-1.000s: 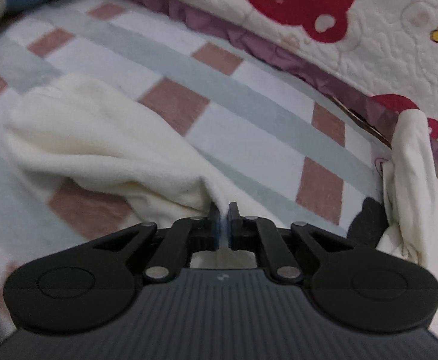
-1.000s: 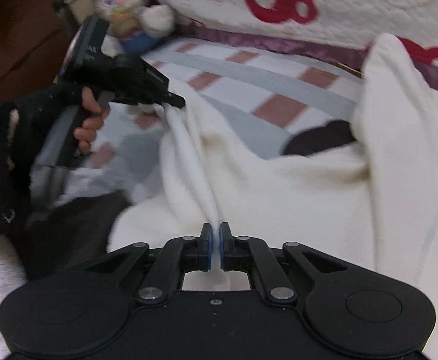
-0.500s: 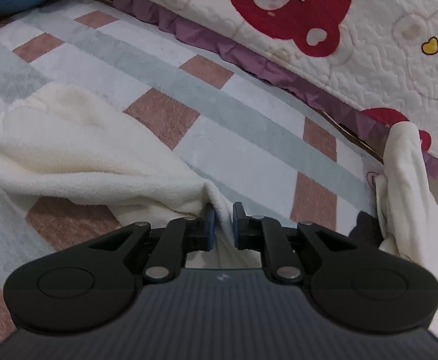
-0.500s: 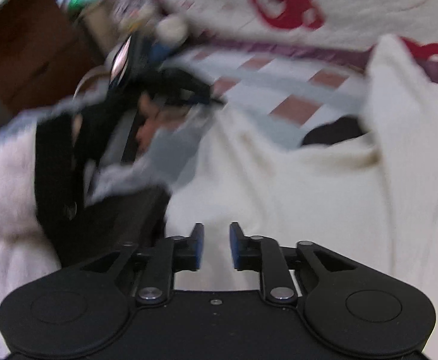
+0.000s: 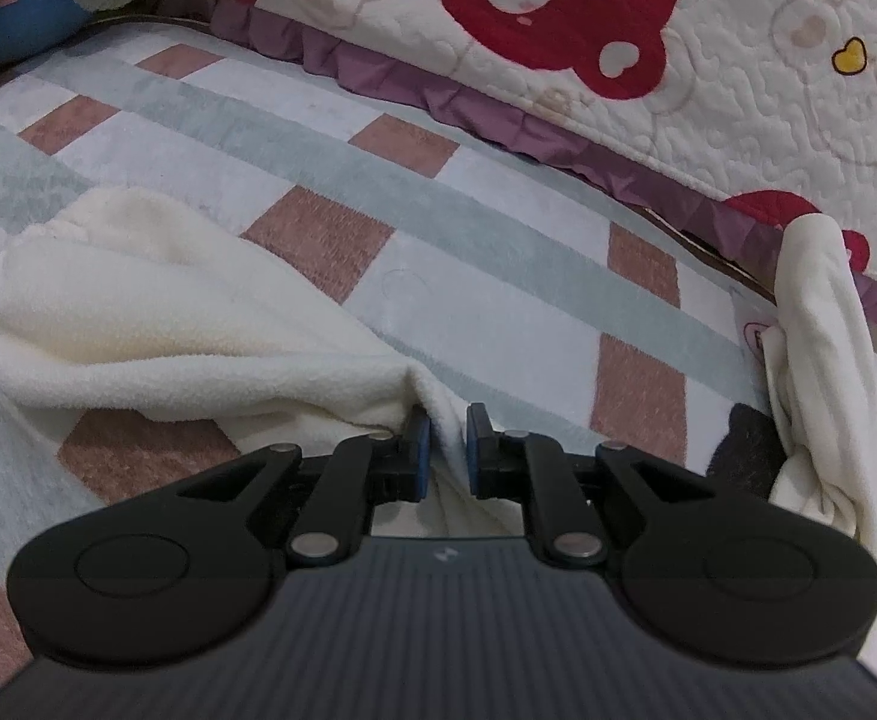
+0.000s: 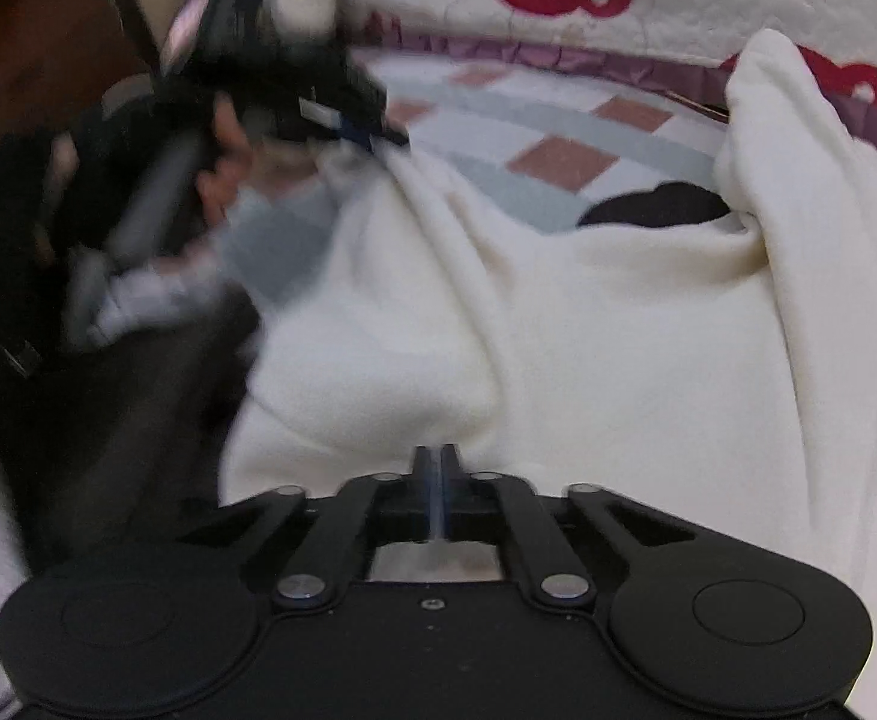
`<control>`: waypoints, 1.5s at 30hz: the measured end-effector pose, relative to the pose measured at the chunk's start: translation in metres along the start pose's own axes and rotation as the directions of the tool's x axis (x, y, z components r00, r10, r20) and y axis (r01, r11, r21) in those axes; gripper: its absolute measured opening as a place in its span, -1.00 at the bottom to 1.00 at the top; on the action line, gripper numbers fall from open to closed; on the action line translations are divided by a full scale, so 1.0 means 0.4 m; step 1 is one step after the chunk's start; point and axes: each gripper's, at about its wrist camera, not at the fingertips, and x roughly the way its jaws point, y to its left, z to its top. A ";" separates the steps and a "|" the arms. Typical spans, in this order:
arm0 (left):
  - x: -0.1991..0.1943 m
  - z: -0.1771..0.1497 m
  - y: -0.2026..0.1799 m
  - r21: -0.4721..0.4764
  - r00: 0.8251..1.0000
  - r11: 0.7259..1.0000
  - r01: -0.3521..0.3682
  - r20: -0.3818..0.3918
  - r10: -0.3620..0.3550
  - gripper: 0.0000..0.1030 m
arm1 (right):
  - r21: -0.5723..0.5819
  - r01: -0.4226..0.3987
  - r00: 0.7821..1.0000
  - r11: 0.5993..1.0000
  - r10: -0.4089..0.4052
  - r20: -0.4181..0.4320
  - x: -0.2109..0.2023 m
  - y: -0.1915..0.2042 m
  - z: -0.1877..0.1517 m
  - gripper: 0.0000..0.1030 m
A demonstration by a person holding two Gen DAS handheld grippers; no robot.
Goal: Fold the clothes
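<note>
Pinching cream garment (image 5: 156,324), left gripper (image 5: 447,420) (fold between)

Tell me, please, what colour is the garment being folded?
Cream white, plain fleece garment; clearest in the left wrist view.

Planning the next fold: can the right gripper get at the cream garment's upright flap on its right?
Probably yes: the right gripper sits shut at the cream garment, and nothing lies between it and the flap.
</note>
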 end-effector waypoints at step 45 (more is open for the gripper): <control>-0.220 -0.278 -0.131 -0.056 0.820 0.877 0.478 -0.329 -0.468 -0.07 | -0.053 -0.327 0.930 0.943 0.331 0.157 -0.194 0.047 -0.082 -0.83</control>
